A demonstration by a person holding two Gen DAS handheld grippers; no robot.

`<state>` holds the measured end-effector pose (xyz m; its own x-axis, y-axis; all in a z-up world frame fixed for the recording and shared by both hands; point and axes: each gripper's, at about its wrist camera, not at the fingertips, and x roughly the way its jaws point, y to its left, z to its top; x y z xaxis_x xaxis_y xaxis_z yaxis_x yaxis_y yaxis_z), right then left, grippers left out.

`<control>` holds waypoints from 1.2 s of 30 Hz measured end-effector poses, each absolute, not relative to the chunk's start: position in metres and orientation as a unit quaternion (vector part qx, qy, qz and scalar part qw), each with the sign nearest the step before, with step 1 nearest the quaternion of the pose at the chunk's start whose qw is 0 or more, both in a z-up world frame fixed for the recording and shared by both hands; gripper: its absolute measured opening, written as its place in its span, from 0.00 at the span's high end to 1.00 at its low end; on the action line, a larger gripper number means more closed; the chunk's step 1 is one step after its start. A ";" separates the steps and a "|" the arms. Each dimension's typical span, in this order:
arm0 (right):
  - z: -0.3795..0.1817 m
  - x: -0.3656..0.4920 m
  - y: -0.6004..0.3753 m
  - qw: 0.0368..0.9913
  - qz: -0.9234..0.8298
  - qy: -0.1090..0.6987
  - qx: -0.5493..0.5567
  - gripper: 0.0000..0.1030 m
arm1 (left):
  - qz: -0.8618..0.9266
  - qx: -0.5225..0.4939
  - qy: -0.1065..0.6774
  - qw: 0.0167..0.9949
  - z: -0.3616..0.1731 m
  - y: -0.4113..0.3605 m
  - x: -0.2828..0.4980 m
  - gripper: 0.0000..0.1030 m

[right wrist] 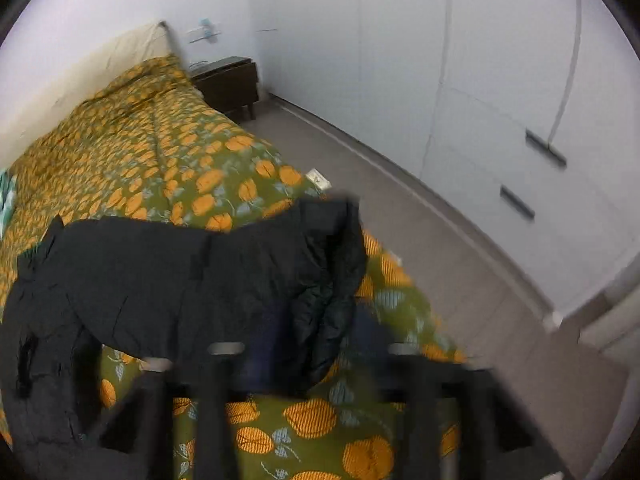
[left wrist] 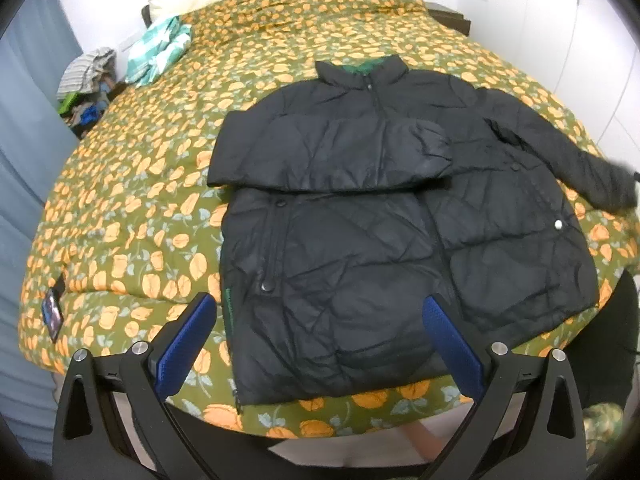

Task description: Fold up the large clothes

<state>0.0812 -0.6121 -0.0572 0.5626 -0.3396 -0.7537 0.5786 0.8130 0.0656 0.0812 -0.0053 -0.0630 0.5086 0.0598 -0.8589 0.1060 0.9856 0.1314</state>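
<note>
A black puffer jacket [left wrist: 360, 240] lies front up on the bed's green duvet [left wrist: 132, 200] with orange flowers, collar towards the headboard. One sleeve [left wrist: 332, 156] is folded across the chest. The other sleeve [left wrist: 560, 152] stretches out towards the bed's right side, its cuff blurred. My left gripper [left wrist: 320, 302] hovers open over the jacket's hem, blue pads [left wrist: 188, 344] wide apart and empty. In the blurred right wrist view, my right gripper [right wrist: 316, 344] has its fingers apart around the bunched cuff [right wrist: 332, 280] at the bed's edge.
A teal and white cloth [left wrist: 158, 50] and a clothes heap [left wrist: 86, 88] sit at the bed's far left. A dark nightstand [right wrist: 226, 80] stands by the headboard. White wardrobe doors and drawers [right wrist: 500, 140] line the grey floor [right wrist: 440, 260] beside the bed.
</note>
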 end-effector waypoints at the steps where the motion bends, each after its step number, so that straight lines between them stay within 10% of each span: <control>1: -0.056 0.076 -0.610 0.874 -0.265 0.378 0.151 0.27 | -0.014 0.085 0.498 0.863 -0.065 -0.006 0.083 0.01; 28: -0.080 0.010 -0.454 0.922 -0.184 0.338 -0.046 0.27 | -0.145 0.078 0.533 0.830 -0.097 -0.029 0.154 0.01; 36: -0.084 0.016 -0.447 0.918 -0.188 0.343 -0.069 0.27 | -0.176 0.255 0.504 0.806 -0.147 -0.139 0.242 0.01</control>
<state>0.0160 -0.4472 -0.0835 0.6936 -0.3927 -0.6039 0.2979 0.9197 -0.2558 0.2421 -0.1392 -0.1468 0.4296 -0.0275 -0.9026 0.5414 0.8079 0.2330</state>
